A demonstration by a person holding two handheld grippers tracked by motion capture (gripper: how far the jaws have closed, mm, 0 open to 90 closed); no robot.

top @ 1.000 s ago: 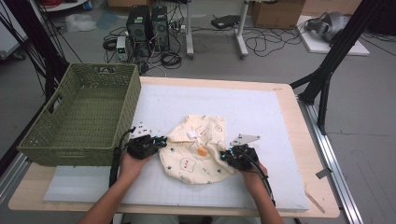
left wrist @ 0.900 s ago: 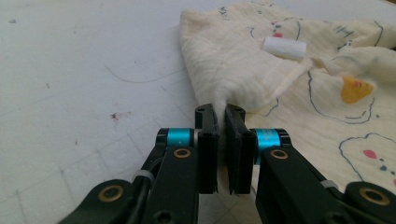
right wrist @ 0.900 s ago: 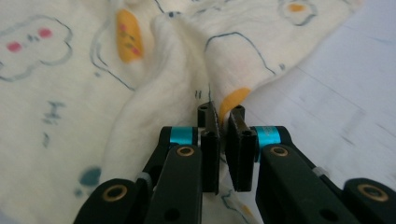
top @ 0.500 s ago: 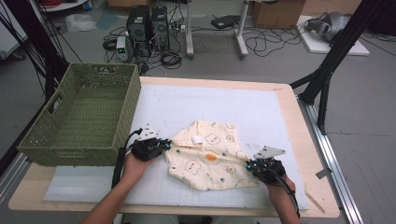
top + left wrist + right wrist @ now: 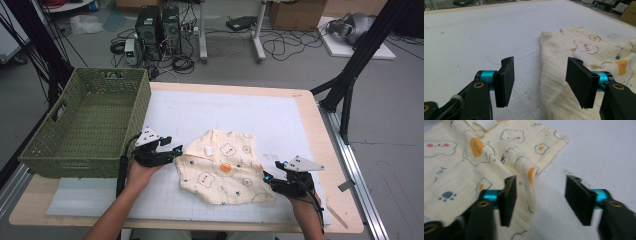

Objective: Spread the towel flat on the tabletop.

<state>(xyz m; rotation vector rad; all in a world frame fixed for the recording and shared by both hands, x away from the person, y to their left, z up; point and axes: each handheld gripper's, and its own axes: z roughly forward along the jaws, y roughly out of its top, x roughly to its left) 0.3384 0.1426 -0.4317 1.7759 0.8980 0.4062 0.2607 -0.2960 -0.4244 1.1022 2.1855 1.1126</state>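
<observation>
A cream cloth [image 5: 222, 167] printed with cartoon clouds and eggs lies spread on the white mat [image 5: 240, 107]. My left gripper [image 5: 174, 150] rests at the cloth's left edge. Its jaws have just been opening and stand open. In the left gripper view [image 5: 540, 65] the hem of the cloth [image 5: 579, 47] lies on the mat between them, untouched by the pads. My right gripper [image 5: 267, 177] sits at the cloth's right corner, its jaws likewise just opened. In the right gripper view [image 5: 540, 182] a folded edge of the cloth [image 5: 474, 157] lies loose beside the left jaw.
A green woven basket [image 5: 110, 72] stands on the table's left side, close to my left hand. Bare mat stretches beyond the cloth to the far edge. A black stand's legs [image 5: 350, 75] rise off the table's right side, and computers and cables lie on the floor behind.
The right gripper drew the cloth's corner rightward, spreading the bunched cloth flat. Both grippers, shut on the cloth before, have opened and let it go.
</observation>
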